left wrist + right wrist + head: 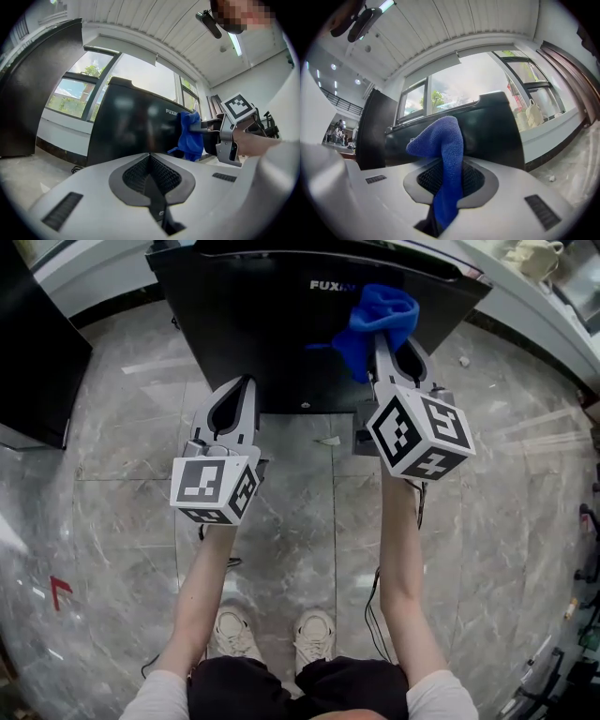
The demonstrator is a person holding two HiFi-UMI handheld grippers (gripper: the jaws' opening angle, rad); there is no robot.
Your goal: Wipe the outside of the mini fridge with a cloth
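**Forearms out, cloth at the fridge's front**

Forearms reach forward from the bottom edge of the head view, each hand behind a gripper with a marker cube. Below them a pair of pale shoes [314, 634] stands on the grey marble floor [122, 484].

The right gripper [389, 343] has its jaws closed on a blue cloth [375, 324]. In the right gripper view the fabric runs up through the gap between the pads and folds over in a bunch above them. That bunch sits at the upper right part of the front of the black mini fridge [272, 324], just right of the white lettering and near the right edge.

The left gripper [246, 382] has its jaws pressed together with nothing between them. It points at the lower part of the fridge's front, left of centre, and in its own view looks clear of the surface. The two grippers are well apart.
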